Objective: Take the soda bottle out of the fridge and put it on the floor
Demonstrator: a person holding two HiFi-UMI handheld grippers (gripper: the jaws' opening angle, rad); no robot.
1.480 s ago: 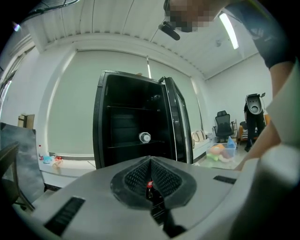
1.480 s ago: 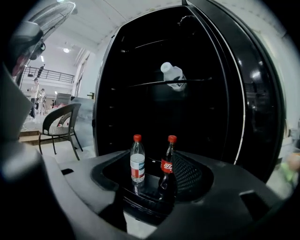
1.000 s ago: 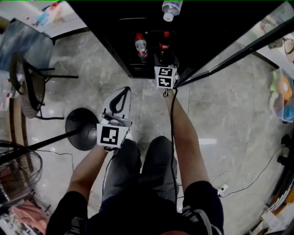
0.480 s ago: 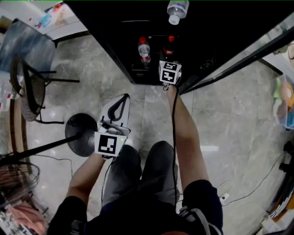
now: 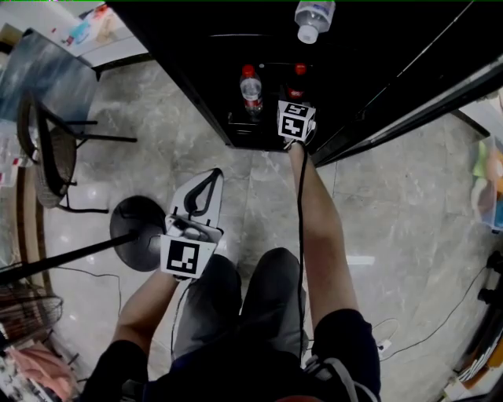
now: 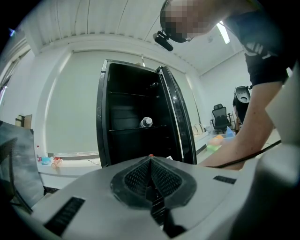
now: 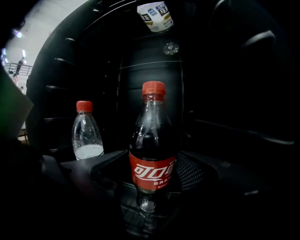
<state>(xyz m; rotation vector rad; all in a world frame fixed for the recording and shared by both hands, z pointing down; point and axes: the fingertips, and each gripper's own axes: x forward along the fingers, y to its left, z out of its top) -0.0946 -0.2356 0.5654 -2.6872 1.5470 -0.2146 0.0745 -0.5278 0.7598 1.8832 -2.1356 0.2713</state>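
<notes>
A dark soda bottle (image 7: 152, 154) with a red cap and red label stands upright on the fridge's bottom shelf (image 5: 259, 126). In the head view only its cap shows on the soda bottle (image 5: 299, 70). My right gripper (image 7: 152, 164) reaches into the fridge; its jaws are opening and stand wide on either side of the bottle's lower body, and the pads do not press on it. From above, the right gripper (image 5: 296, 98) shows mostly as its marker cube. My left gripper (image 5: 210, 176) hangs over the floor, shut and empty, and the left gripper (image 6: 151, 161) points at the fridge (image 6: 136, 117).
A clear red-capped bottle (image 7: 86, 133) stands left of the soda, the same clear bottle (image 5: 250, 85) from above. A water bottle (image 5: 314, 20) lies on a higher shelf. The glass door (image 5: 409, 110) swings open at right. A chair (image 5: 47, 149) and round stand base (image 5: 137, 228) are on the left.
My right gripper has pushed further into the fridge, up to the soda bottle. The left gripper has stayed nearly where it was.
</notes>
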